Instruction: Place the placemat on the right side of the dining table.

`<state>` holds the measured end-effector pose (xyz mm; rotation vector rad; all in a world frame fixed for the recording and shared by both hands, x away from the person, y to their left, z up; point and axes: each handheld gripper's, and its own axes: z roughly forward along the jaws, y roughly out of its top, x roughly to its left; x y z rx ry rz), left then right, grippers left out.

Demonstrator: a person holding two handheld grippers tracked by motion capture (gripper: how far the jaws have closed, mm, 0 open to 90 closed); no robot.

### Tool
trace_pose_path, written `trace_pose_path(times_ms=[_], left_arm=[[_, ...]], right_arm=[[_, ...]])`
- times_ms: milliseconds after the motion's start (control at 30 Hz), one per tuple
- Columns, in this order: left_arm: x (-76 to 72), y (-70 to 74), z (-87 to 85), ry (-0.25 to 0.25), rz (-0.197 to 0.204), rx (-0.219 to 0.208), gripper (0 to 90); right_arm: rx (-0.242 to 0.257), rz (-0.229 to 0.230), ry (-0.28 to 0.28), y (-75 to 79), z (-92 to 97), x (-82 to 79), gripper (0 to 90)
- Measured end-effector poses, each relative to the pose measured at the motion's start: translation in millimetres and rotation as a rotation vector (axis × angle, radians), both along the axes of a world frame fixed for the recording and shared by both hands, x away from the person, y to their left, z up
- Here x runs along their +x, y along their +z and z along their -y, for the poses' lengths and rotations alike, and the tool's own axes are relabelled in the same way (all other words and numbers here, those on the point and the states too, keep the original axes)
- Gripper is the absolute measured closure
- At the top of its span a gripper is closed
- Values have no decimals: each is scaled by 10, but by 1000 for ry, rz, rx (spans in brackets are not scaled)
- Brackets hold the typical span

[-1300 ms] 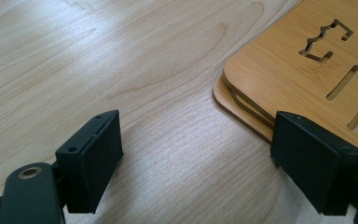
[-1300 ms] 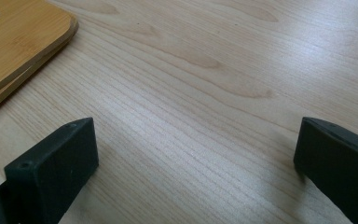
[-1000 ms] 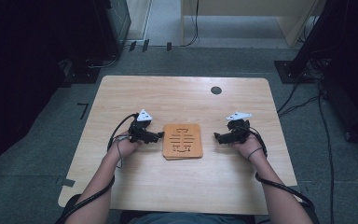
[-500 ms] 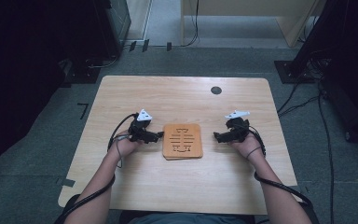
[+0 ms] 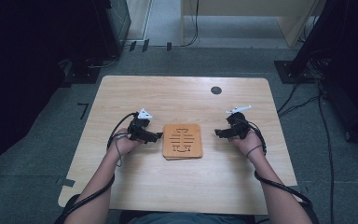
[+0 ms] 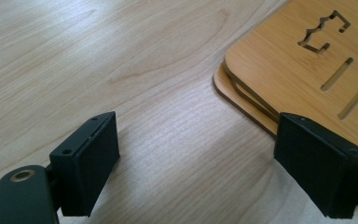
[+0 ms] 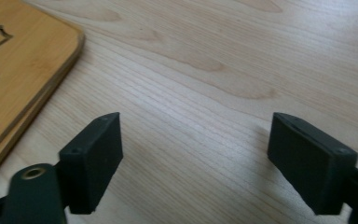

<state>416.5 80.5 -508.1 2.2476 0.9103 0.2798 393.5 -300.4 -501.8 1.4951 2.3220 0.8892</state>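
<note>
Bamboo boards [image 5: 182,141], two stacked and slotted with cut-out patterns, are lying at the worktop's [image 5: 182,186] centre. At nine o'clock the left claw [image 5: 156,137] is gaping wide, one pad nearing the corner; it should be straddling the top board's edge squarely. At three o'clock the right claw [image 5: 218,133], apart and empty, has just been narrowing.

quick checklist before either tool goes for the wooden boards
1. Boards stacked, flat on the table: ok.
2. Left tool open, nothing between its jaws: ok.
3. Right tool has just been closing, nothing between its jaws, open enough to grip: cannot tell.
4. Left tool at the stack's edge: ok, one jaw overlaps the corner.
5. Right tool at the stack: not ok, apart from it.
6. Top board's lower edge lifted: cannot tell.
</note>
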Motion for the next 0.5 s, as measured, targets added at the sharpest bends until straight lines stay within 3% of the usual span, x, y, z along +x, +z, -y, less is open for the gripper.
trace_pose_path(times_ms=[267,400,500], left_arm=[[-28,71,11,-1,-12,-6,142],[-71,96,20,-26,-26,-5,247],[-86,99,24,-35,-24,-3,241]], right_arm=[[2,27,52,43,-121,-46,259],[-6,29,70,34,-177,-62,260],[-5,38,81,43,-217,-71,261]])
